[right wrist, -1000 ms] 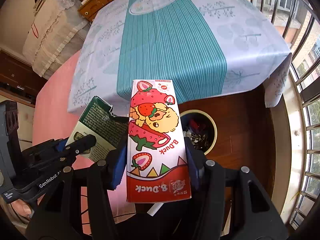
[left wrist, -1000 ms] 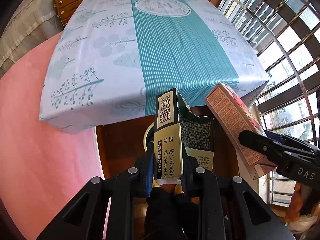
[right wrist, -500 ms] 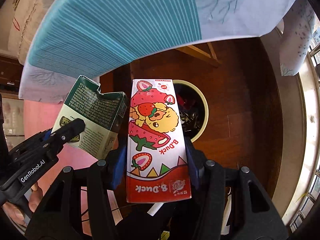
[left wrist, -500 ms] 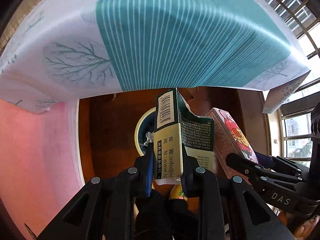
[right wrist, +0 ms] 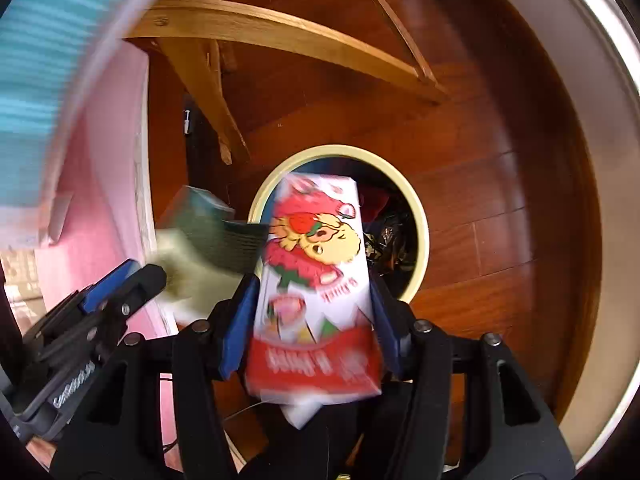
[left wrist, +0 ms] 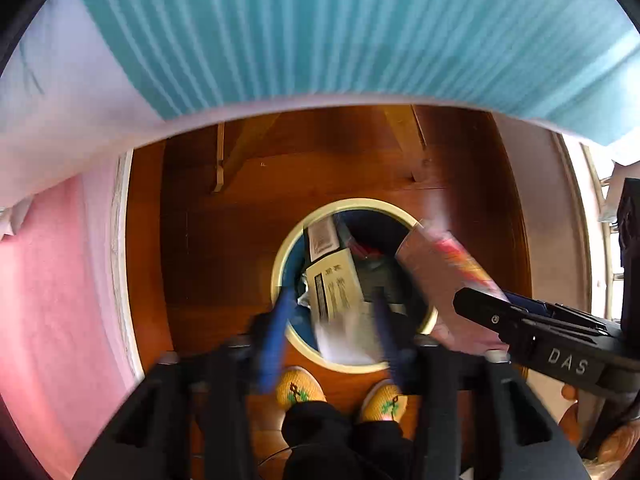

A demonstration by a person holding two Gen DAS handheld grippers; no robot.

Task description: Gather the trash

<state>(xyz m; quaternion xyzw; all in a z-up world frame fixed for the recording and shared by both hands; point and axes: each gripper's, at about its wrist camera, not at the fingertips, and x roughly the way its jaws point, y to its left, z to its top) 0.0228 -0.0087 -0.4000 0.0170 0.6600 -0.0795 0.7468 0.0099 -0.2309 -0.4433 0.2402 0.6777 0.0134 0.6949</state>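
A round cream-rimmed trash bin (left wrist: 280, 264) stands on the wood floor below me, with trash inside; it also shows in the right wrist view (right wrist: 420, 216). My left gripper (left wrist: 332, 304) has its blue fingers spread, and the green and cream carton (left wrist: 334, 288) is blurred and free between them, over the bin mouth. My right gripper (right wrist: 312, 284) has spread fingers too; the red and white strawberry B.Duck carton (right wrist: 316, 272) lies blurred between them, tipped toward the bin. The strawberry carton (left wrist: 444, 272) shows at the bin's right rim.
The teal striped tablecloth (left wrist: 320, 28) hangs over the table edge above the bin. Wooden table legs (right wrist: 200, 64) stand behind the bin. A pink rug (left wrist: 52, 280) lies on the left. Yellow slippers (left wrist: 300, 388) stand near the bin.
Both grippers dropped lower over the bin and tilted down. Both sets of fingers opened, and both cartons are slipping out toward the bin.
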